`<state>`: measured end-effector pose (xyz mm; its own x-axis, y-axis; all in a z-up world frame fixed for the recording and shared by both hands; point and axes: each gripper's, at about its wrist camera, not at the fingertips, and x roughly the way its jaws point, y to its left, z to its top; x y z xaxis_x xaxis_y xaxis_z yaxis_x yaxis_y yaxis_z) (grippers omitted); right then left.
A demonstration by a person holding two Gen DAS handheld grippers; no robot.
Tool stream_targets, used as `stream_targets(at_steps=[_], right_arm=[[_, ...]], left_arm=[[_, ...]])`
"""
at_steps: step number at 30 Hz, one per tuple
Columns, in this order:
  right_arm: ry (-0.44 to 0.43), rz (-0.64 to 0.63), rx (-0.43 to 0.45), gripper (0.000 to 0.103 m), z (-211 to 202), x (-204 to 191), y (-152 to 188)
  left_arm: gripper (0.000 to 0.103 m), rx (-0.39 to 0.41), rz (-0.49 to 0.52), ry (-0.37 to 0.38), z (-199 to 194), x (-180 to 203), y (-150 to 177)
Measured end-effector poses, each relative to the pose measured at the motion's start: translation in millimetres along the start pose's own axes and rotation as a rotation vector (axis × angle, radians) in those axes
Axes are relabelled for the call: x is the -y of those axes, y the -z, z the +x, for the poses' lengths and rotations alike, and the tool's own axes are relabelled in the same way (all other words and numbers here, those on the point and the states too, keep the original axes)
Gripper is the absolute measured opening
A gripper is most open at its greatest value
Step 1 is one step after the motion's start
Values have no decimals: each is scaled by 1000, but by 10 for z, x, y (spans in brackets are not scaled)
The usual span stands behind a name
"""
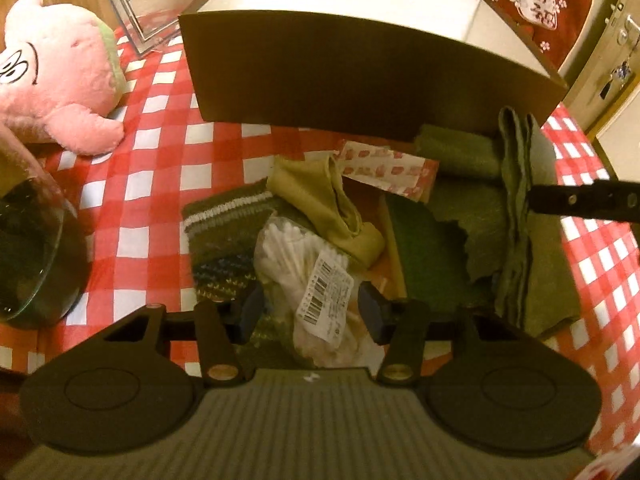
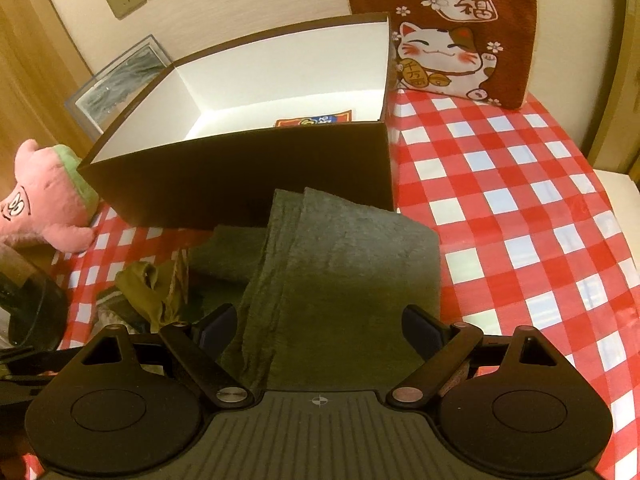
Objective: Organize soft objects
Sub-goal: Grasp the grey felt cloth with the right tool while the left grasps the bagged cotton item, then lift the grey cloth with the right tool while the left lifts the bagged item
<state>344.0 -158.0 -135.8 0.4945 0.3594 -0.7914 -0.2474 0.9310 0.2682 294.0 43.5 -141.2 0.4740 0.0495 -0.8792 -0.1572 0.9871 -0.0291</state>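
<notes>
Between the half-open jaws of the left gripper, not yet pinched, on the counter's knit pile: bag of cotton swabs, light, crinkly, slippery, best nipped mid-bundle; right gripper agape over limp green cloth.

The left gripper, low in the middle of its picture, points steeply down with its jaws partly open, and the right gripper, also low and middle, points down with its jaws wide apart.
</notes>
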Motion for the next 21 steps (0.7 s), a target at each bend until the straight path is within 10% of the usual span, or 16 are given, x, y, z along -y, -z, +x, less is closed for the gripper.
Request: stream_targets(at_steps=[5,21], right_arm=[[-1,-4,0,90,11,-2,-14],[50,-19,-18,90,299,-165,-86]], left_arm=[[19,13,1,22,9,-4,-8],[18,108,-2,11,-311,-35,-189]])
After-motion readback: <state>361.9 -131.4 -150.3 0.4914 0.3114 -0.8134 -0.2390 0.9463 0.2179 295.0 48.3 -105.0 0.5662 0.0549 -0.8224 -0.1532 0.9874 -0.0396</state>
